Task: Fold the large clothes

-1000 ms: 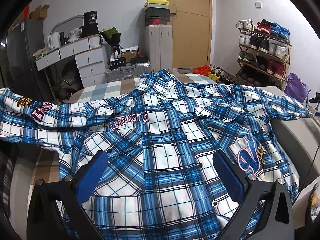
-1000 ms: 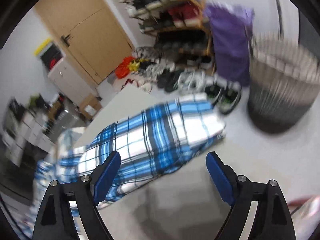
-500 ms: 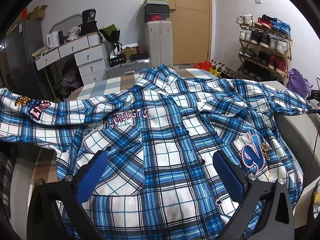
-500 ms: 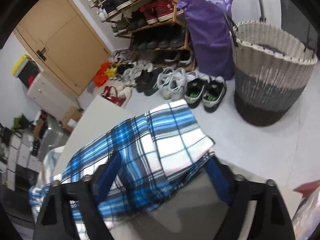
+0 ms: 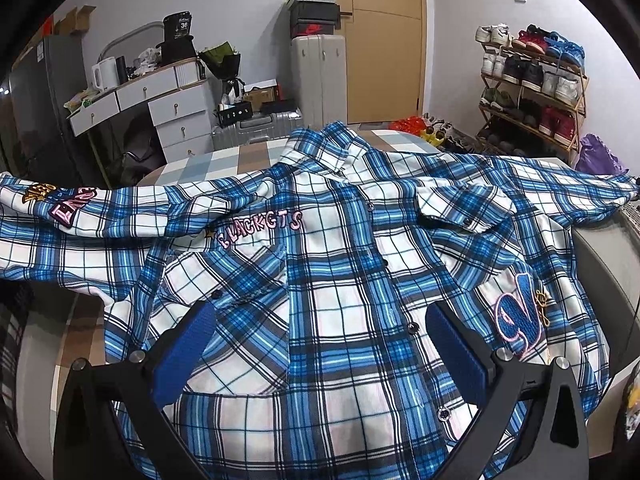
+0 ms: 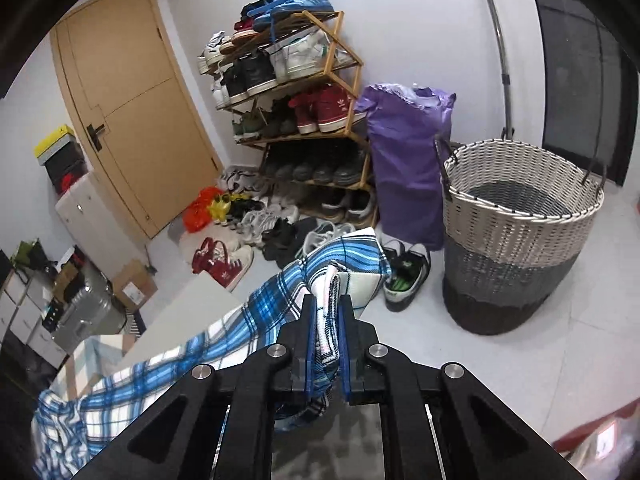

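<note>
A large blue and white plaid shirt (image 5: 320,280) lies front up, spread over a table, sleeves stretched out to both sides. My left gripper (image 5: 320,328) is open and empty, hovering over the shirt's lower front near the button row. My right gripper (image 6: 327,312) is shut on the cuff end of the shirt's sleeve (image 6: 340,264). The sleeve trails back to the lower left over the table edge (image 6: 192,304).
A woven laundry basket (image 6: 520,232), a purple bag (image 6: 404,168) and a shoe rack (image 6: 292,92) with shoes on the floor stand past the right table end. Drawers (image 5: 160,100), suitcases (image 5: 318,76) and a door (image 5: 384,40) lie beyond the table.
My right gripper has moved onto the sleeve cuff and closed on it. The left gripper has stayed open over the shirt front, drifting only slightly.
</note>
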Demonstrator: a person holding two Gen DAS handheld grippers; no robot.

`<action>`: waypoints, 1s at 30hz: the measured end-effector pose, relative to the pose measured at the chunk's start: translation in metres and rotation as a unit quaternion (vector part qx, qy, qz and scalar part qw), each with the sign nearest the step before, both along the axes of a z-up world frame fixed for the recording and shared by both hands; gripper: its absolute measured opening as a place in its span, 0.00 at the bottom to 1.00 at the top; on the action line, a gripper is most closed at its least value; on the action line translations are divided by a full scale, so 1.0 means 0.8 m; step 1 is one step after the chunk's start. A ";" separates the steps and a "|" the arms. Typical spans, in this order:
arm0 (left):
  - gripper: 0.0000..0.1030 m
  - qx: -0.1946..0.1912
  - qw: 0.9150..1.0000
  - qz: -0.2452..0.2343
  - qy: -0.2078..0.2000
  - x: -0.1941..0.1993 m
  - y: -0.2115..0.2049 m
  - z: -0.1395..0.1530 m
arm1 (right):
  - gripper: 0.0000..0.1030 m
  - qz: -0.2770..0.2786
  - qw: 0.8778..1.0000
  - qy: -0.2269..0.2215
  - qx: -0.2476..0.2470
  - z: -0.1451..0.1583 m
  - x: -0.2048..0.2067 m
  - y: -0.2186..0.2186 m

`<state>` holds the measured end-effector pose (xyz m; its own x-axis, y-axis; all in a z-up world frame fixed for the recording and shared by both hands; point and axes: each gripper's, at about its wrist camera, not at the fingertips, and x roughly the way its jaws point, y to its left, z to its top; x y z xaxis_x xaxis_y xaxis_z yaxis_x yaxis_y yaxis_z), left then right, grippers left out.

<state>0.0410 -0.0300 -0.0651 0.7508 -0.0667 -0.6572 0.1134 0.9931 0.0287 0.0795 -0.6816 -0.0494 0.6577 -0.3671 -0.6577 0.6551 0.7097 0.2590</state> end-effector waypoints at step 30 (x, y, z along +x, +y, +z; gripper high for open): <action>0.99 -0.113 0.975 0.159 -0.103 -0.056 0.206 0.080 | 0.09 0.500 0.848 -0.048 0.171 0.063 0.212 0.772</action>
